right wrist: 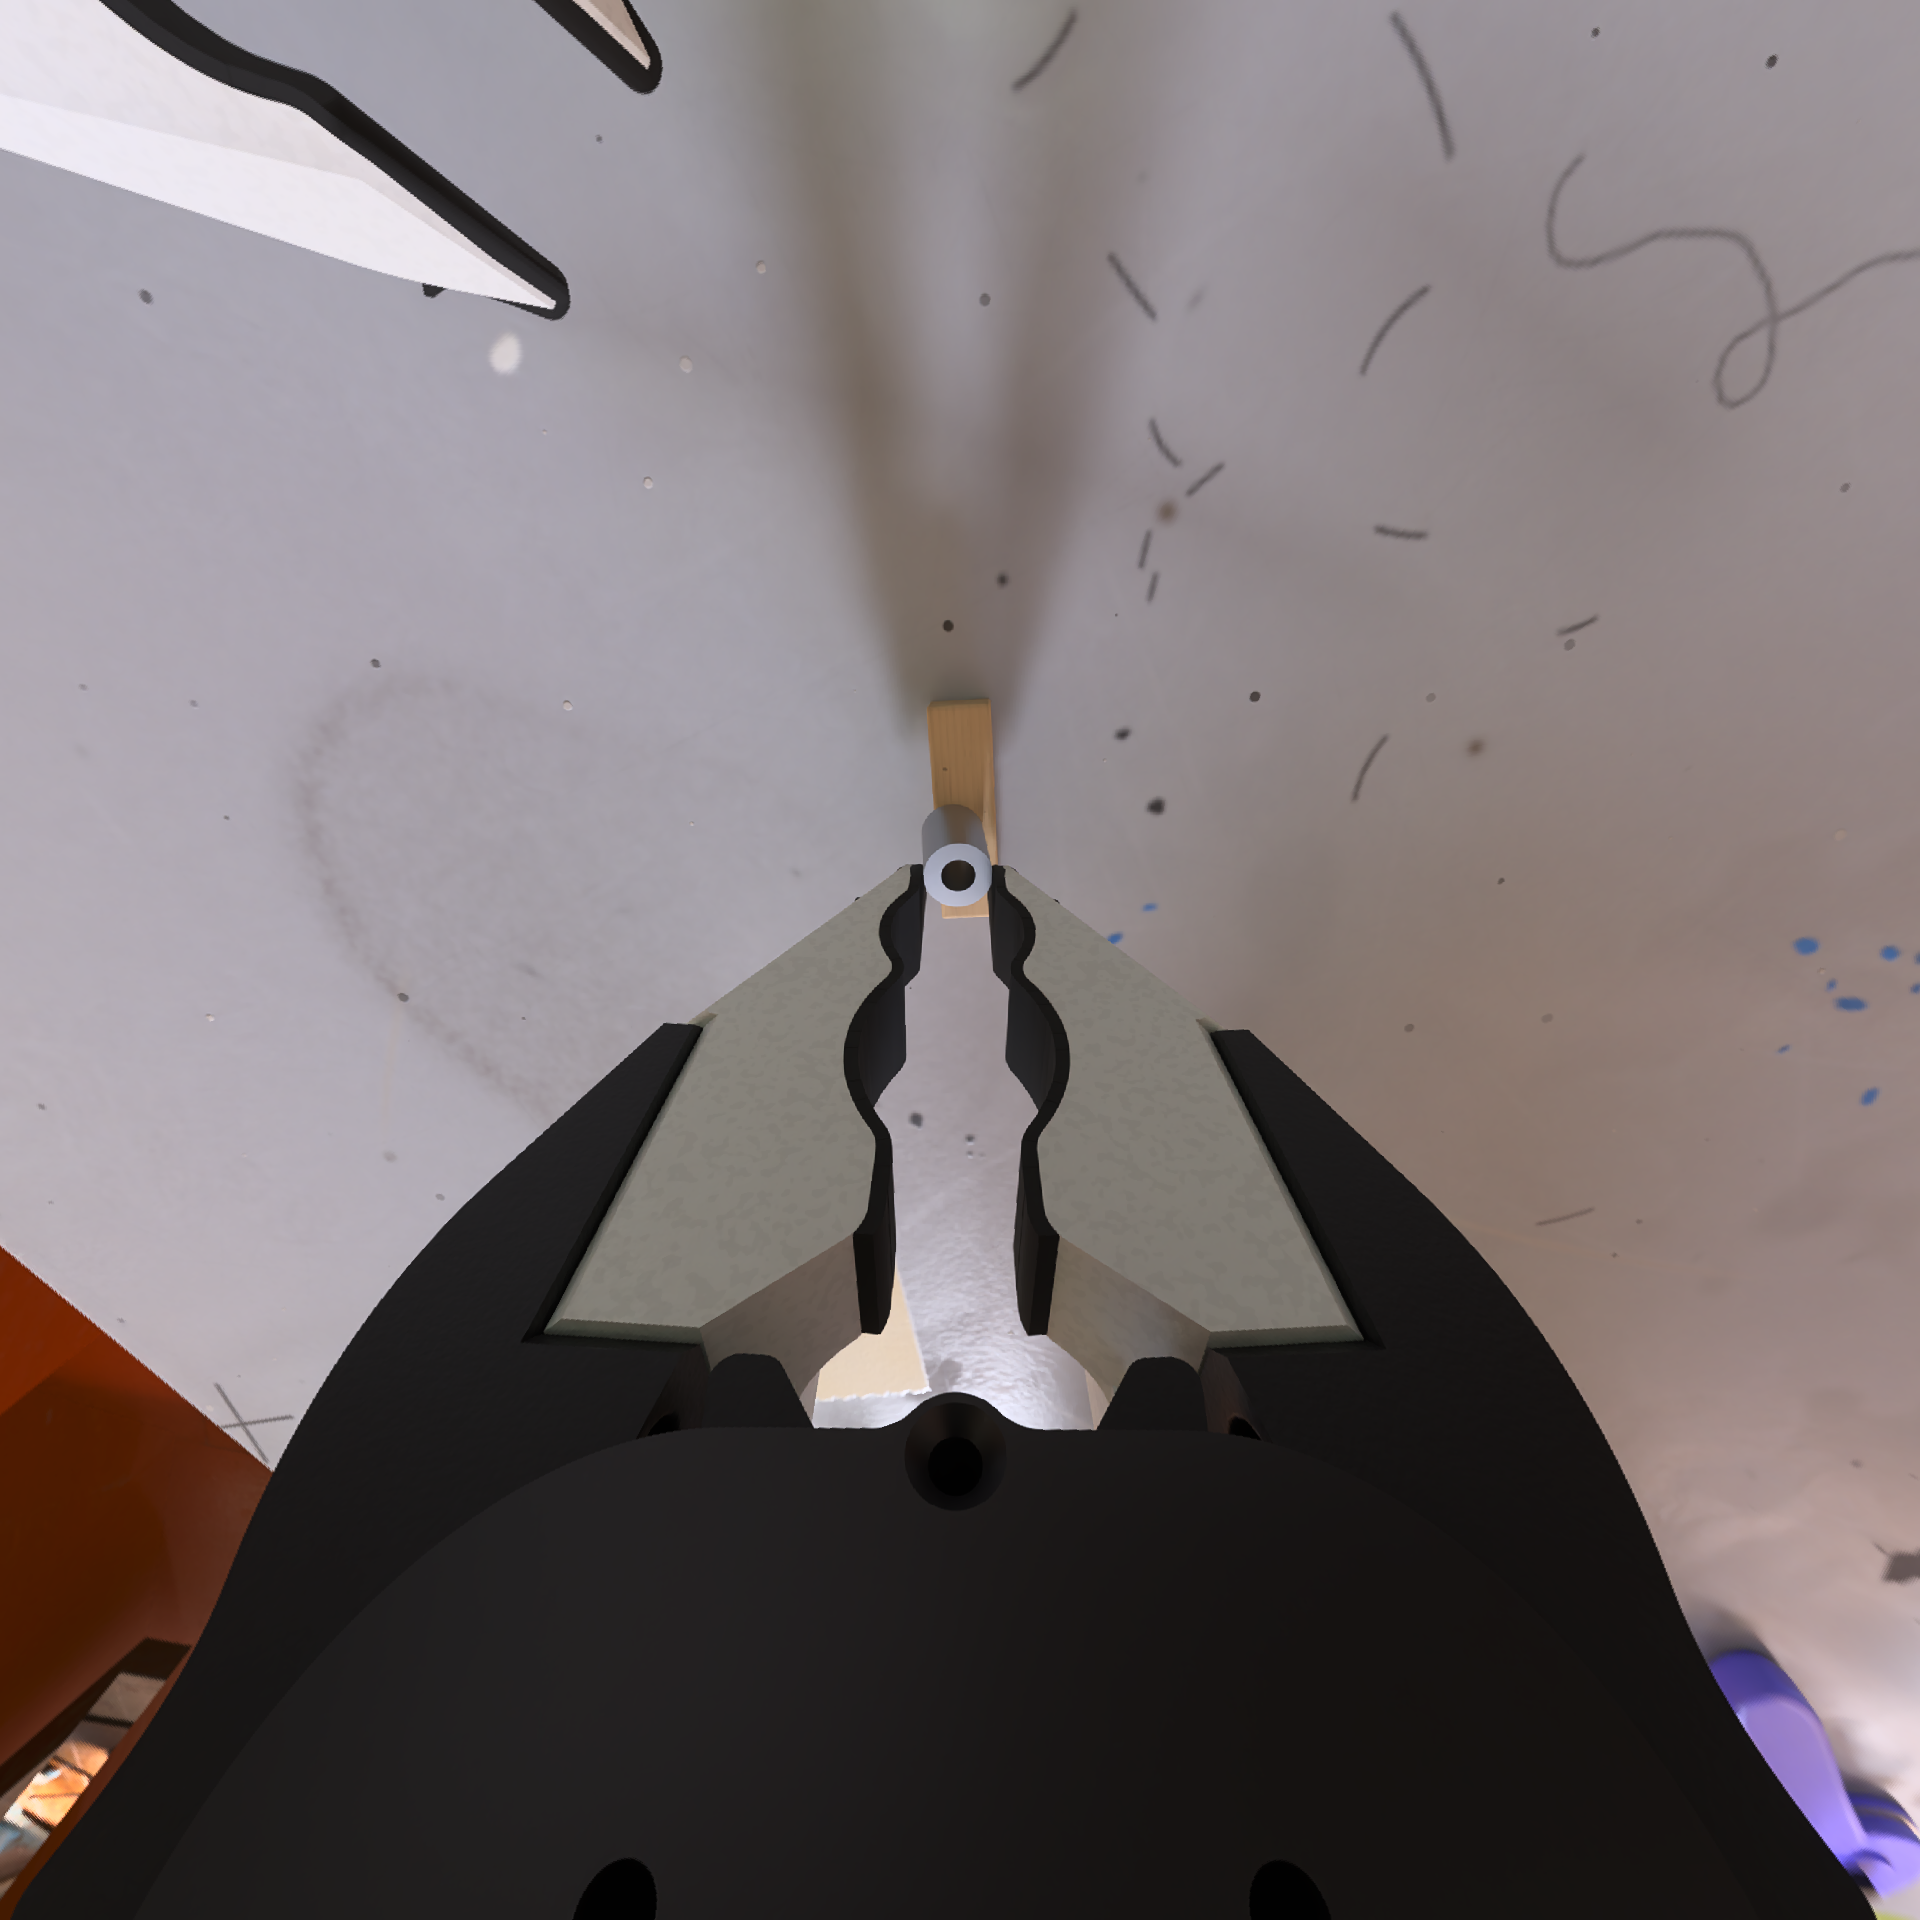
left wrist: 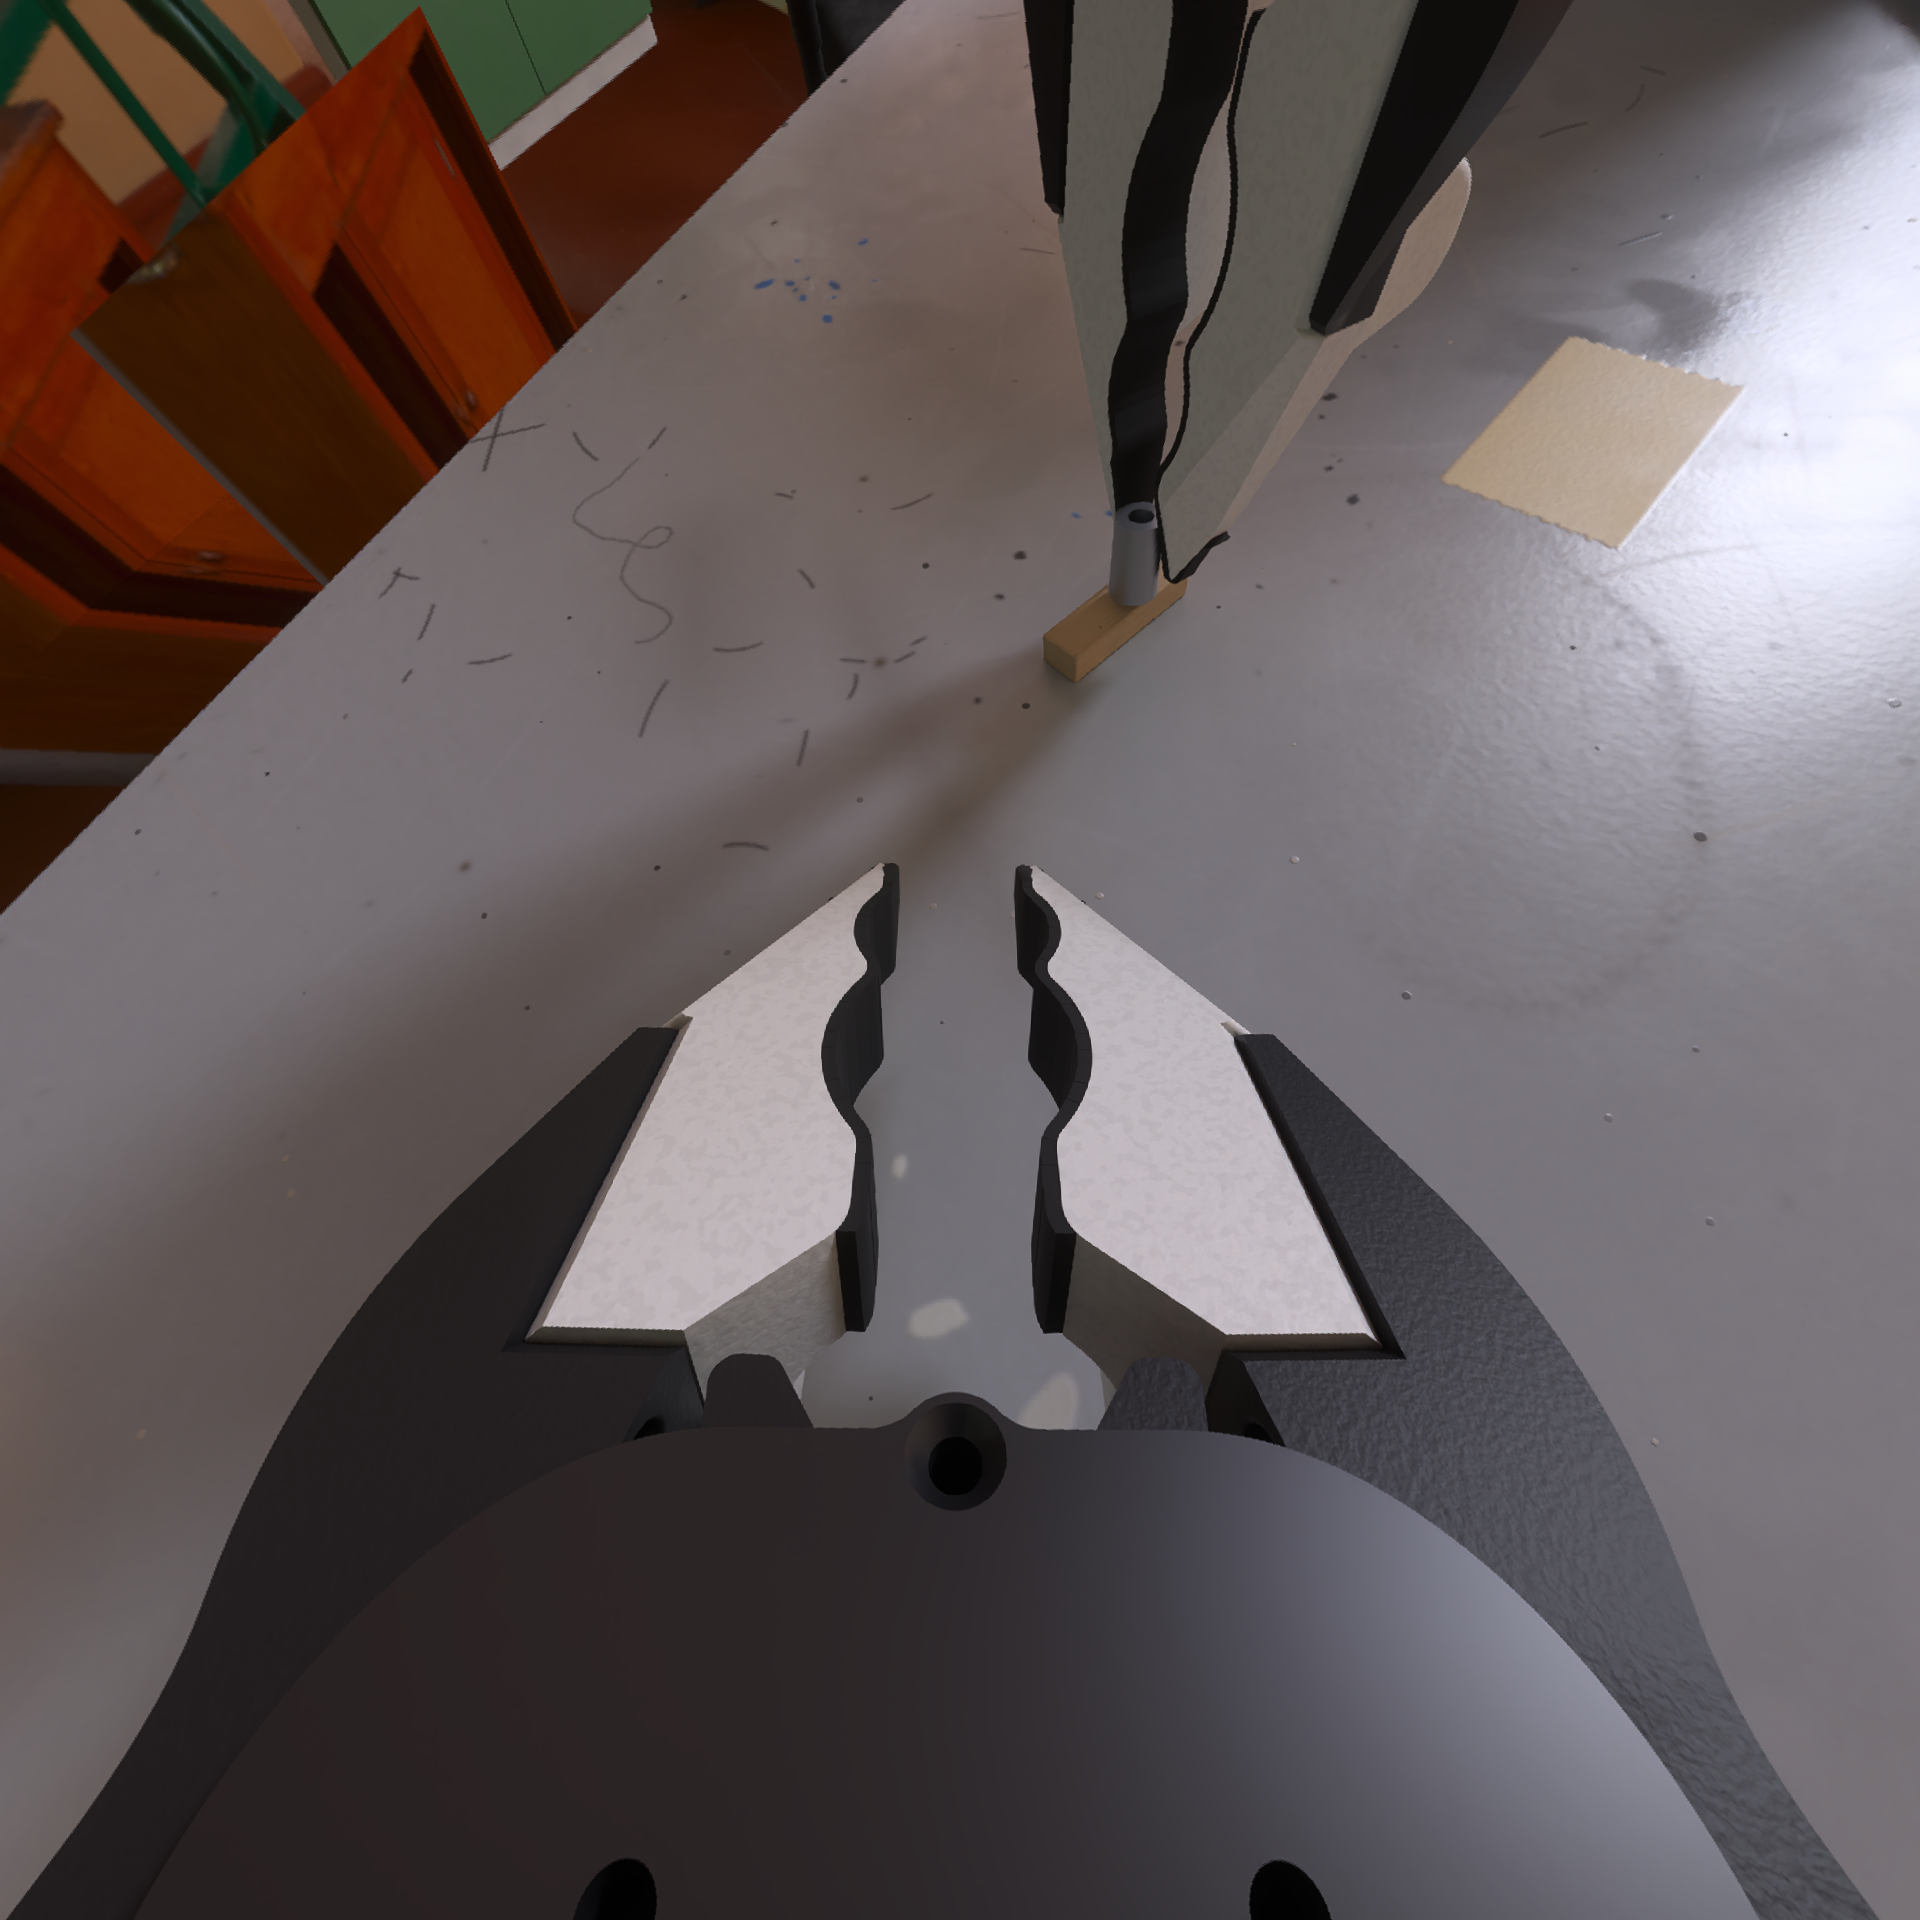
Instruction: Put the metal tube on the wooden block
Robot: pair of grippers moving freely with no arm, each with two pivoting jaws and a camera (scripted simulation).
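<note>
A short grey metal tube (left wrist: 1130,566) stands upright on one end of a small pale wooden block (left wrist: 1091,644) lying on the grey table (left wrist: 1403,935). My right gripper (left wrist: 1158,520) comes down from above and is shut on the tube's top. In the right wrist view I look down at the tube's open end (right wrist: 957,874) held between the tips of the right gripper (right wrist: 957,885), with the block (right wrist: 961,753) under it. My left gripper (left wrist: 957,883) is open and empty, low over the table, short of the block. One of its fingers (right wrist: 457,244) shows at upper left in the right wrist view.
A tan paper patch (left wrist: 1590,442) lies flat on the table to the right of the block. The table's edge runs diagonally at left, with orange wooden cabinets (left wrist: 260,364) beyond it. A purple object (right wrist: 1787,1766) sits at the lower right of the right wrist view.
</note>
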